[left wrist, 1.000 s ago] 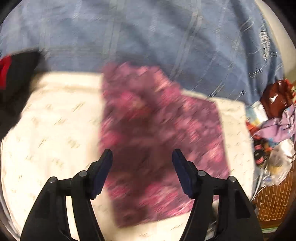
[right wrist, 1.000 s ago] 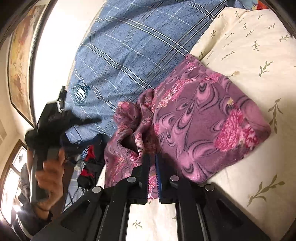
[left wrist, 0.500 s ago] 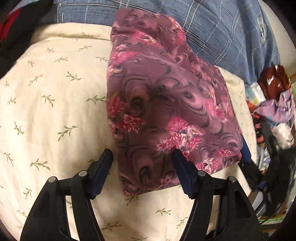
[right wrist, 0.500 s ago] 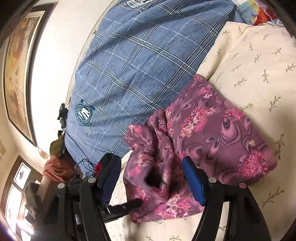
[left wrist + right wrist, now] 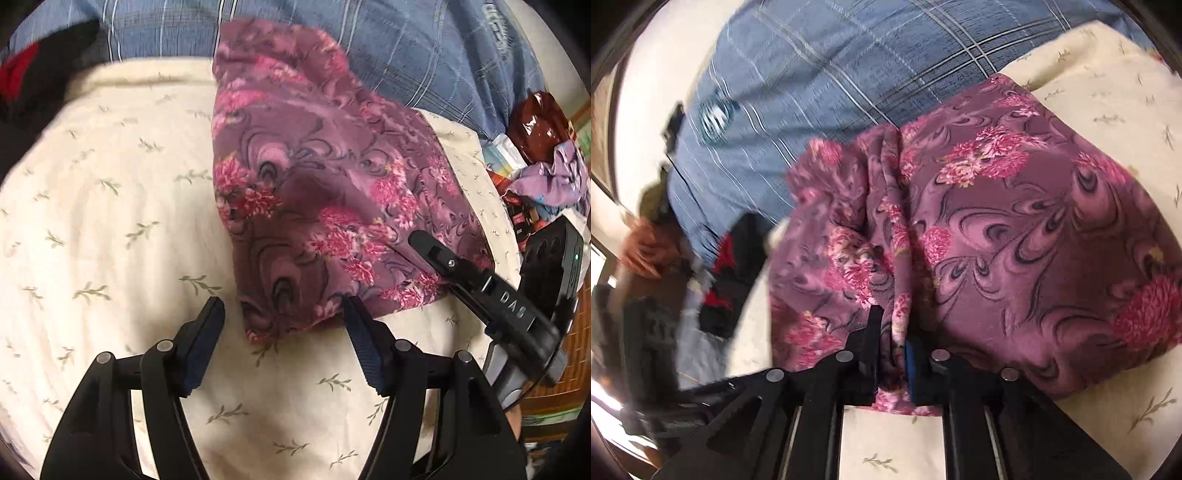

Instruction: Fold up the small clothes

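Folded floral cloth (image 5: 332, 192) lay on cream sheet (image 5: 110, 221). Right gripper (image 5: 892, 343) fingers, just closing, pinched cloth edge. Left gripper (image 5: 284, 325) fingers spread, empty.

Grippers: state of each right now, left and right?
Left gripper: open, holding nothing, its jaws either side of the near corner of the purple floral cloth.
Right gripper: jaws just closed, pinching a fold of that cloth.
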Action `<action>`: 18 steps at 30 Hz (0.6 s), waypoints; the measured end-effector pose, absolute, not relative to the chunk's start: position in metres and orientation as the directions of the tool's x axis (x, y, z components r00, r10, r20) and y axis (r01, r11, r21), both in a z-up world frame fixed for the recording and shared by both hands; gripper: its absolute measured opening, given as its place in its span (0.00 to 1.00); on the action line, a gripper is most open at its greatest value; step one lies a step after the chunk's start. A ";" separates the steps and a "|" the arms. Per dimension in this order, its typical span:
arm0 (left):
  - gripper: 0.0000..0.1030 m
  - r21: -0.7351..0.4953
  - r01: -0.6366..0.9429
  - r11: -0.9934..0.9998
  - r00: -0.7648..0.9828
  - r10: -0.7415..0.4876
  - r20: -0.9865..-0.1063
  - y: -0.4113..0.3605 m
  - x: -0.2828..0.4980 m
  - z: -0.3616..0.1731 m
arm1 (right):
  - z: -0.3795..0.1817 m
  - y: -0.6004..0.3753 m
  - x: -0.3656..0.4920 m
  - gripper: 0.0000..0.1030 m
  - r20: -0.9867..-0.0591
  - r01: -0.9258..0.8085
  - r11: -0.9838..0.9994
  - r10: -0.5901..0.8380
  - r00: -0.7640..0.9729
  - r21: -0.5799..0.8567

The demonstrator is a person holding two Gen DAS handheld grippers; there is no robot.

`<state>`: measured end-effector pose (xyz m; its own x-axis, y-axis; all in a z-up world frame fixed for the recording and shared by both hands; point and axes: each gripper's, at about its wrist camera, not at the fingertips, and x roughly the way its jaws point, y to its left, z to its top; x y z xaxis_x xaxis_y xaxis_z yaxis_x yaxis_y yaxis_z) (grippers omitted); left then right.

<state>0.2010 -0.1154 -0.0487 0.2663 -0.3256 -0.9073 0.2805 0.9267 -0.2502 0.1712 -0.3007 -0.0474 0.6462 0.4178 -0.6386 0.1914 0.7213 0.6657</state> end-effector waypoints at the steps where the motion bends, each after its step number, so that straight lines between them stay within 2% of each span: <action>1: 0.64 -0.226 0.285 0.931 0.286 -0.308 -0.907 -0.116 0.198 -0.046 | -0.046 -0.302 0.169 0.18 -0.630 0.194 0.711 0.421 0.652 0.676; 12: 0.64 -0.125 0.277 0.953 0.387 -0.229 -0.893 -0.115 0.210 -0.016 | -0.022 -0.302 0.153 0.50 -0.587 0.102 0.760 0.401 0.703 0.642; 15: 0.65 -0.191 0.255 0.948 0.356 -0.275 -0.893 -0.128 0.237 -0.006 | -0.017 -0.294 0.160 0.60 -0.571 0.046 0.775 0.422 0.704 0.630; 18: 0.70 -0.261 0.245 0.934 0.297 -0.328 -0.897 -0.154 0.275 0.008 | -0.019 -0.284 0.171 0.62 -0.579 0.023 0.798 0.418 0.700 0.603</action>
